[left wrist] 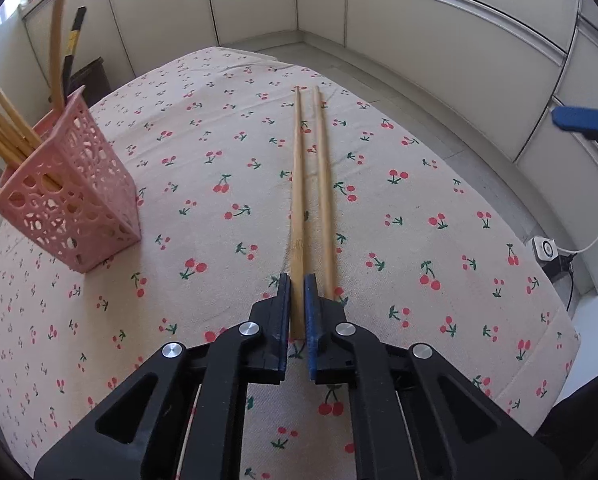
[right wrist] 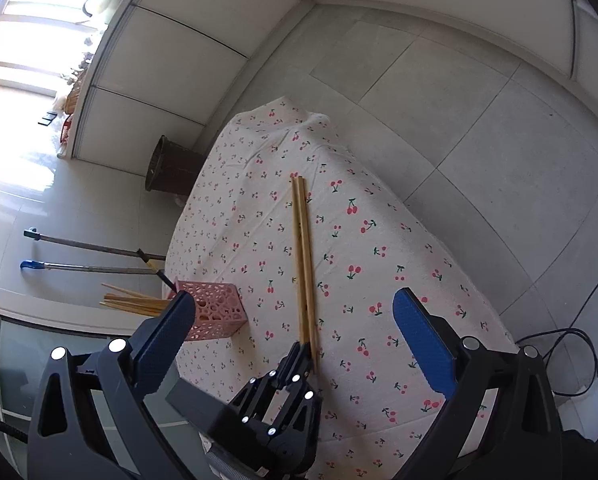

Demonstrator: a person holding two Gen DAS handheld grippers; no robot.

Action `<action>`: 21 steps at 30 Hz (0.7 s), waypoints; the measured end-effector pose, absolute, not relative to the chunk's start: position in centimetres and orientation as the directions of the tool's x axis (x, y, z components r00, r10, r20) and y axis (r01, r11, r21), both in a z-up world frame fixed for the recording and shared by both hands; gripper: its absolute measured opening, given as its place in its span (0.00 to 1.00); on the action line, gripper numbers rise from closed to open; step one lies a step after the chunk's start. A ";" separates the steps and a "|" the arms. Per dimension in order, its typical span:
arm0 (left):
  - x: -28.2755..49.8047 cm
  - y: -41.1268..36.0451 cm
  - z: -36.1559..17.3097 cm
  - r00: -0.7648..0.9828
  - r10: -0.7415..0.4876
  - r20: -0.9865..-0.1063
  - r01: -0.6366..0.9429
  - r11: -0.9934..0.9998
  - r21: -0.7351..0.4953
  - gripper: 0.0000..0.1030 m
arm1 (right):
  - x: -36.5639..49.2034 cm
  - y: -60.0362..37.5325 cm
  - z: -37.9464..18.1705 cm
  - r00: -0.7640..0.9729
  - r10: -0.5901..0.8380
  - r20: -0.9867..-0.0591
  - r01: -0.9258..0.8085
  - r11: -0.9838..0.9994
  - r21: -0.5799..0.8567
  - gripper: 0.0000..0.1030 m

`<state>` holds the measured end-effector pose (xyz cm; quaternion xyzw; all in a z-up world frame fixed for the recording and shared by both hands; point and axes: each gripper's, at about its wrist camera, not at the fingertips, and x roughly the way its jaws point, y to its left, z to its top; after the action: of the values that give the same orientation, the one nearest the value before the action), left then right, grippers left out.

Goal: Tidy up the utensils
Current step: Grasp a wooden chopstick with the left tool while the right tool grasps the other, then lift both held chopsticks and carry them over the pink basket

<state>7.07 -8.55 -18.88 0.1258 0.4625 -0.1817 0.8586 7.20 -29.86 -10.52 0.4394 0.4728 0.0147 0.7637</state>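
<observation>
Matt pale wooden chopsticks [left wrist: 297, 184] lie on the table's soft cherry-print cloth [left wrist: 219, 152]. The pink basket [left wrist: 79, 200] looks like perforated plastic. The left hand-held gripper [left wrist: 297, 312] is matt black plastic with shiny metal rivets.

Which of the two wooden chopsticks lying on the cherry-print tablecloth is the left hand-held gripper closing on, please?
The left wooden chopstick: its near end sits between the left hand-held gripper fingers, while the right wooden chopstick lies just outside.

Two wrist fisheye views, one cloth-covered table [left wrist: 99, 360].
Left wrist: low and close over the near edge, facing along the tabletop toward the far corner. Right wrist: higher, further back, tilted down. Shared: chopsticks [left wrist: 323, 184], pink basket [left wrist: 83, 200], left gripper [right wrist: 305, 350].
</observation>
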 end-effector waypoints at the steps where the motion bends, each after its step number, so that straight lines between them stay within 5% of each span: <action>1: 6.8 -8.1 -18.3 0.515 -0.201 -0.833 0.422 0.906 0.043 0.06 | 7.6 -29.9 -11.0 0.545 0.428 -0.721 0.405 0.619 0.673 0.93; 16: 0.5 -2.4 -2.0 0.743 -0.380 -0.551 0.450 0.893 -0.010 0.06 | 18.7 -25.6 -17.4 0.405 0.285 -0.869 0.433 0.777 0.456 0.93; 21: -0.2 -0.7 0.2 0.764 -0.391 -0.512 0.440 0.898 -0.029 0.06 | 21.9 -24.6 -18.8 0.406 0.198 -0.892 0.418 0.828 0.374 0.77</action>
<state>-0.21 -0.72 0.23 0.0462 0.2622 -0.2213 0.9381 21.89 -24.64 -18.81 0.2851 0.5406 -0.0698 0.7884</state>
